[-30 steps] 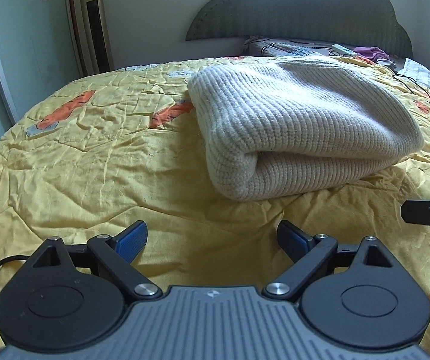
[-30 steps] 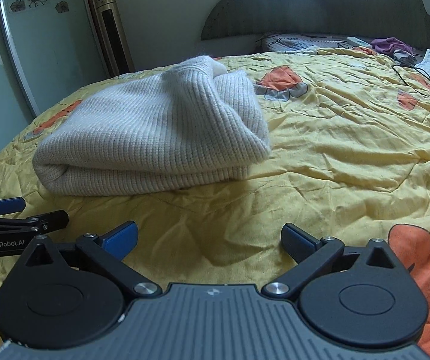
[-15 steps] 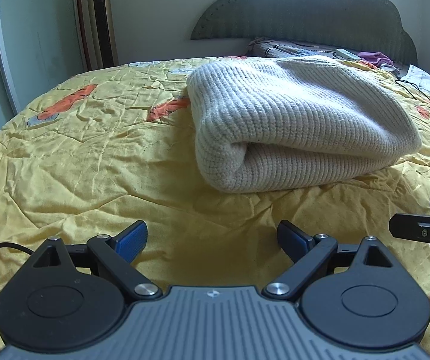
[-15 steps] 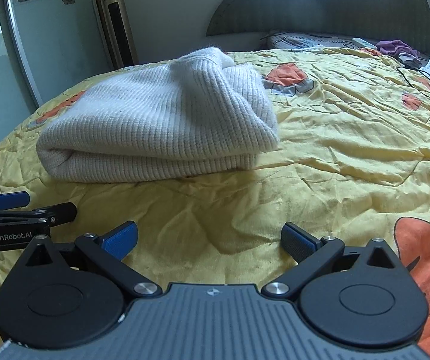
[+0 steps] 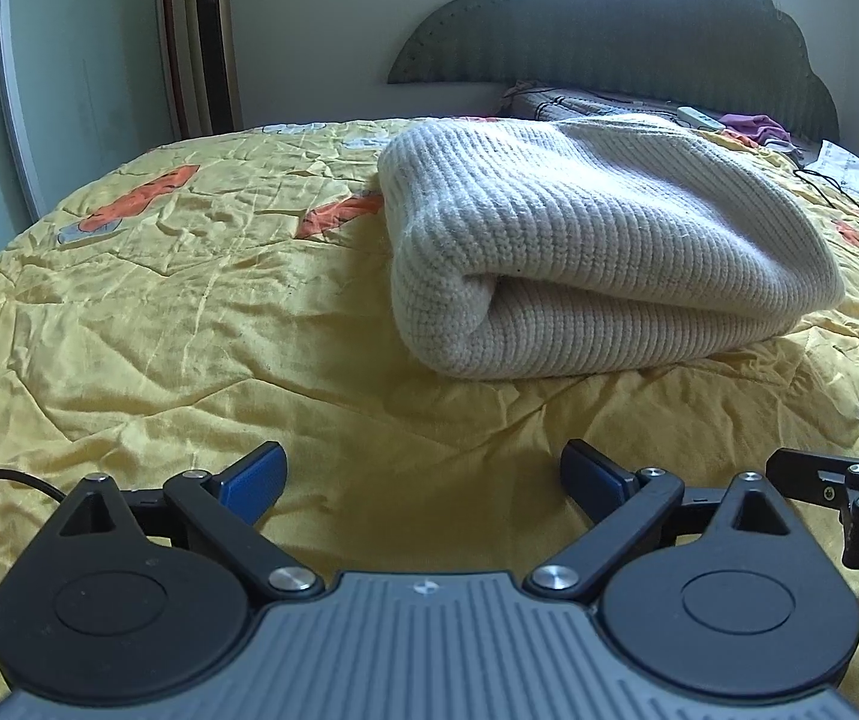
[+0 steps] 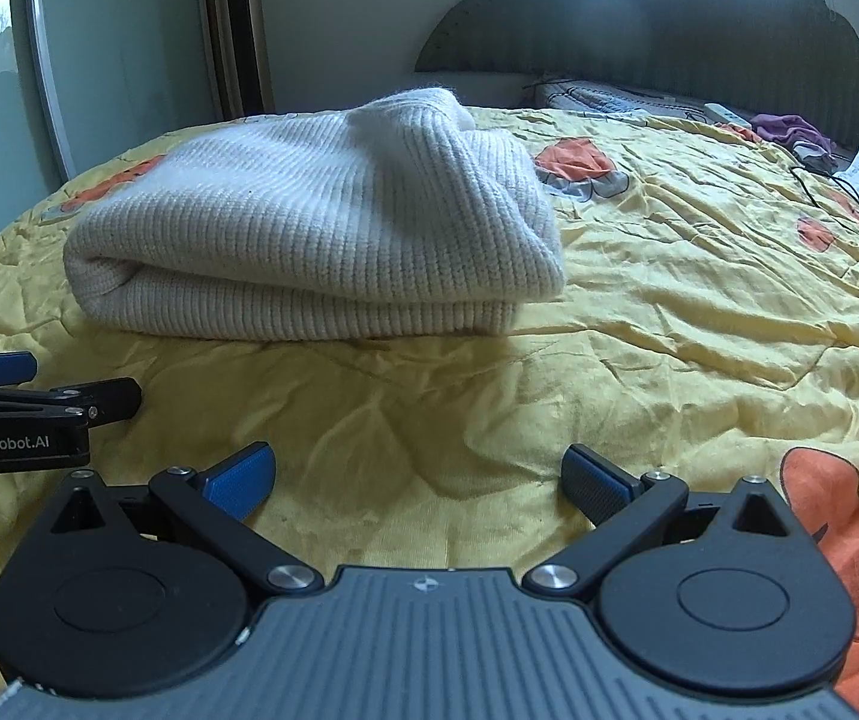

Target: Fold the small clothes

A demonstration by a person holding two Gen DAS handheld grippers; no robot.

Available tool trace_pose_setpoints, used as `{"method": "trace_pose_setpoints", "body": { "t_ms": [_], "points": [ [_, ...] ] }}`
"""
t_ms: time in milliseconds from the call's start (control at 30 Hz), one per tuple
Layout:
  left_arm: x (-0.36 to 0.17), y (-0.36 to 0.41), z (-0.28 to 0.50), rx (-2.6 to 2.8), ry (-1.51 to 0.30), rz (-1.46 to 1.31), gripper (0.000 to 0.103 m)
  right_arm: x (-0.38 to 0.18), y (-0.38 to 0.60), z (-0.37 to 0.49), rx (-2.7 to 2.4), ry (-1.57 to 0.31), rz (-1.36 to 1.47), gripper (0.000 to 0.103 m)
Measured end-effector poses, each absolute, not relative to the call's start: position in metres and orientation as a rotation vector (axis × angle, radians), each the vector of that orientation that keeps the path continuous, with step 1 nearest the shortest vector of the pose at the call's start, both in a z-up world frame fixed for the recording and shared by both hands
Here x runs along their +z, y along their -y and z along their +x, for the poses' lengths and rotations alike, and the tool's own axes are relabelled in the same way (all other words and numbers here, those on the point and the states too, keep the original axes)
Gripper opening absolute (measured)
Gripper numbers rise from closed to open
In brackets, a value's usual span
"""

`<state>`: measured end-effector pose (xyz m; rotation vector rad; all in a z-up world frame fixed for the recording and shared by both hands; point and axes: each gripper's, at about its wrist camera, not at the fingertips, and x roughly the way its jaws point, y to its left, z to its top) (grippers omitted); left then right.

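A cream knitted sweater point(image 5: 597, 246) lies folded into a thick bundle on the yellow bedspread point(image 5: 189, 324). It also shows in the right wrist view point(image 6: 321, 240). My left gripper point(image 5: 423, 477) is open and empty, low over the bedspread in front of the bundle's left end. My right gripper point(image 6: 417, 480) is open and empty, in front of the bundle's right end. Neither touches the sweater. Each gripper shows at the edge of the other's view: the right one point(image 5: 837, 480) and the left one point(image 6: 27, 408).
The bedspread has orange flower prints point(image 6: 573, 159). A dark headboard point(image 5: 639, 30) and a pillow with small items point(image 6: 789, 132) are at the back. A black cable point(image 6: 837, 198) lies at the right. A tall tower unit point(image 5: 210, 42) stands by the wall.
Both grippers have drawn back slightly and lowered, staying open. The sweater has not moved.
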<state>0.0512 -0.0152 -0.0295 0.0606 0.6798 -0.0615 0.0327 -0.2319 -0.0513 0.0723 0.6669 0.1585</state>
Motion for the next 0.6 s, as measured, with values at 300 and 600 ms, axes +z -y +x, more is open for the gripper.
{"method": "trace_pose_setpoints", "body": {
  "t_ms": [300,600],
  "points": [
    [-0.032,0.0151,0.0458,-0.04,-0.675,0.063,0.102,-0.0553,0.2299,0.0312,0.129,-0.655,0.027,0.103],
    [-0.0335,0.0131,0.0472,-0.045,-0.686,0.053,0.103,-0.0569,0.2305,0.0313,0.131,-0.647,0.032,0.103]
  ]
}}
